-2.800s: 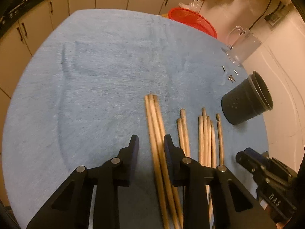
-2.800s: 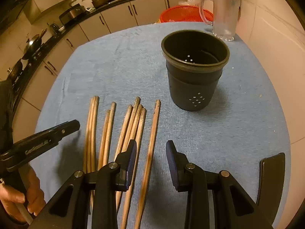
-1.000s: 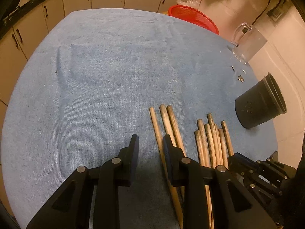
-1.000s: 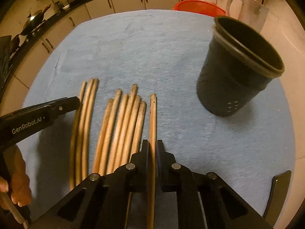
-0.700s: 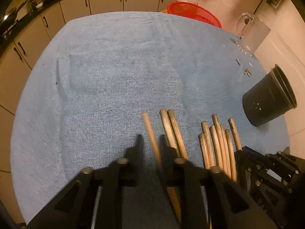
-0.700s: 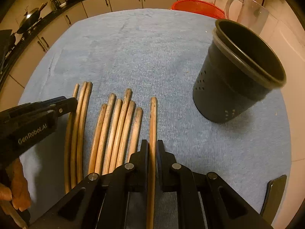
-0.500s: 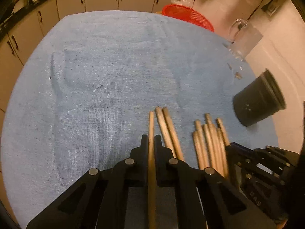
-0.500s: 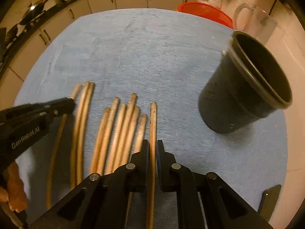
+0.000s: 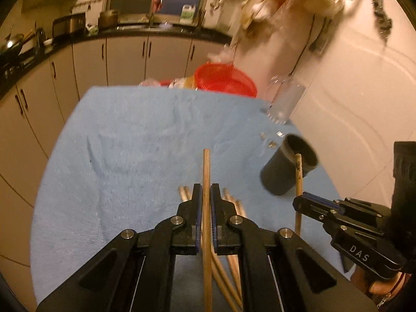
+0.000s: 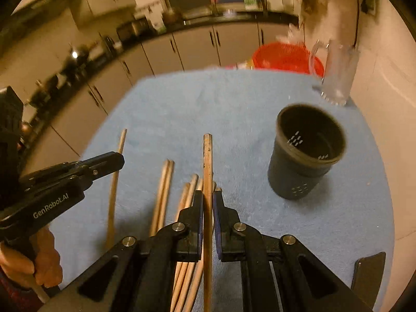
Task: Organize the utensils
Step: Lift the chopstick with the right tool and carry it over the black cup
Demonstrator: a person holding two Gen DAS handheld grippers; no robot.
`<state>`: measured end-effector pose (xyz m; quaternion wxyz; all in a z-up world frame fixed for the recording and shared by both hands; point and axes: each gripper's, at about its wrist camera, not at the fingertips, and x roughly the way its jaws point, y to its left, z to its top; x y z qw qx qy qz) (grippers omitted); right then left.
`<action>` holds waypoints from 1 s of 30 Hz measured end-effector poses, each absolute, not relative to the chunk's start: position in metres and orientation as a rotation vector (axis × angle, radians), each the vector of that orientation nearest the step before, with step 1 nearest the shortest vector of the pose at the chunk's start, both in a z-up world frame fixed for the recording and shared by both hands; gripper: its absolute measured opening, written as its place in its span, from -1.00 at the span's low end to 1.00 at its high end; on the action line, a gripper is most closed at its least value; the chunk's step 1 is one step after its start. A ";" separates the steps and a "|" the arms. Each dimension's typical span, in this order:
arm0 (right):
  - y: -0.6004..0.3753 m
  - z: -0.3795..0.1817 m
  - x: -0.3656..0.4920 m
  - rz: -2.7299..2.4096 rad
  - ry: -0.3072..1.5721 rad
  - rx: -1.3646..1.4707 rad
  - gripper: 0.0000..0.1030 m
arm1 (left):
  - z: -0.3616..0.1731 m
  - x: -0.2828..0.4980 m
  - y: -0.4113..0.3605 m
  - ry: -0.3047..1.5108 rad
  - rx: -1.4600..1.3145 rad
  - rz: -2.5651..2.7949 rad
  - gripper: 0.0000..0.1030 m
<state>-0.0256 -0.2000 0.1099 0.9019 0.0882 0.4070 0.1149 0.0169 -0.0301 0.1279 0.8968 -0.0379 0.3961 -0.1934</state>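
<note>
My left gripper (image 9: 206, 195) is shut on a wooden chopstick (image 9: 206, 171) and holds it raised above the blue cloth. My right gripper (image 10: 208, 200) is shut on another wooden chopstick (image 10: 207, 161), also lifted; it shows in the left wrist view (image 9: 298, 179) in front of the holder. The black perforated utensil holder (image 10: 306, 153) stands upright to the right, apart from both grippers. Several more chopsticks (image 10: 163, 192) lie on the cloth below the grippers.
A blue cloth (image 10: 234, 109) covers the table. A clear glass jug (image 10: 338, 75) and a red basket (image 10: 286, 57) stand at the far right edge. A white wall is close on the right. Kitchen cabinets (image 9: 124, 59) run behind the table.
Both grippers have lifted and tilted up, each carrying its chopstick off the cloth. The left gripper had closed on its chopstick just before.
</note>
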 end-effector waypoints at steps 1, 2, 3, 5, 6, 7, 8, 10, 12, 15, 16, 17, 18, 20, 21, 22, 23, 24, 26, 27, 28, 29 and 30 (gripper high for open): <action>-0.201 0.113 -0.028 0.239 0.828 0.186 -0.84 | 0.134 0.011 -0.031 0.804 -0.073 -0.400 -0.89; -0.201 0.117 -0.032 0.242 0.809 0.190 -0.84 | 0.138 0.008 -0.032 0.793 -0.072 -0.403 -0.89; -0.202 0.121 -0.037 0.245 0.791 0.194 -0.84 | 0.142 0.005 -0.033 0.782 -0.073 -0.406 -0.89; -0.204 0.128 -0.049 0.242 0.763 0.196 -0.84 | 0.149 -0.001 -0.035 0.763 -0.075 -0.407 -0.89; -0.205 0.131 -0.052 0.241 0.753 0.196 -0.84 | 0.151 -0.003 -0.035 0.756 -0.072 -0.409 -0.89; -0.206 0.133 -0.055 0.239 0.748 0.199 -0.84 | 0.156 -0.005 -0.035 0.750 -0.072 -0.412 -0.89; -0.206 0.135 -0.056 0.237 0.744 0.204 -0.84 | 0.160 -0.007 -0.035 0.742 -0.072 -0.410 -0.89; -0.208 0.138 -0.057 0.235 0.733 0.212 -0.84 | 0.165 -0.011 -0.036 0.734 -0.074 -0.411 -0.89; -0.211 0.142 -0.061 0.229 0.722 0.218 -0.84 | 0.170 -0.014 -0.039 0.724 -0.072 -0.408 -0.89; -0.214 0.149 -0.067 0.227 0.705 0.226 -0.84 | 0.175 -0.017 -0.034 0.714 -0.069 -0.412 -0.89; -0.215 0.151 -0.070 0.224 0.699 0.225 -0.84 | 0.178 -0.018 -0.034 0.709 -0.064 -0.414 -0.89; -0.216 0.152 -0.070 0.225 0.697 0.226 -0.84 | 0.179 -0.018 -0.035 0.705 -0.060 -0.412 -0.89; -0.216 0.153 -0.070 0.225 0.695 0.228 -0.84 | 0.181 -0.019 -0.035 0.700 -0.060 -0.411 -0.89; -0.216 0.156 -0.073 0.221 0.686 0.230 -0.84 | 0.182 -0.019 -0.033 0.696 -0.062 -0.412 -0.89; -0.216 0.158 -0.074 0.222 0.683 0.230 -0.84 | 0.184 -0.019 -0.033 0.692 -0.063 -0.412 -0.89; -0.216 0.159 -0.074 0.222 0.680 0.231 -0.84 | 0.185 -0.019 -0.033 0.690 -0.064 -0.414 -0.89; -0.217 0.160 -0.074 0.221 0.676 0.231 -0.84 | 0.187 -0.020 -0.034 0.688 -0.064 -0.416 -0.89; -0.218 0.161 -0.074 0.221 0.674 0.231 -0.84 | 0.188 -0.020 -0.034 0.686 -0.062 -0.417 -0.89; -0.218 0.163 -0.074 0.221 0.671 0.232 -0.84 | 0.192 -0.020 -0.037 0.679 -0.055 -0.417 -0.89; -0.220 0.164 -0.074 0.220 0.669 0.236 -0.84 | 0.193 -0.020 -0.037 0.677 -0.053 -0.419 -0.89; -0.221 0.166 -0.075 0.221 0.665 0.241 -0.84 | 0.195 -0.020 -0.039 0.674 -0.050 -0.421 -0.89; -0.223 0.167 -0.075 0.222 0.663 0.243 -0.84 | 0.196 -0.019 -0.040 0.672 -0.048 -0.422 -0.89; -0.224 0.168 -0.075 0.220 0.658 0.245 -0.84 | 0.198 -0.019 -0.041 0.668 -0.047 -0.423 -0.89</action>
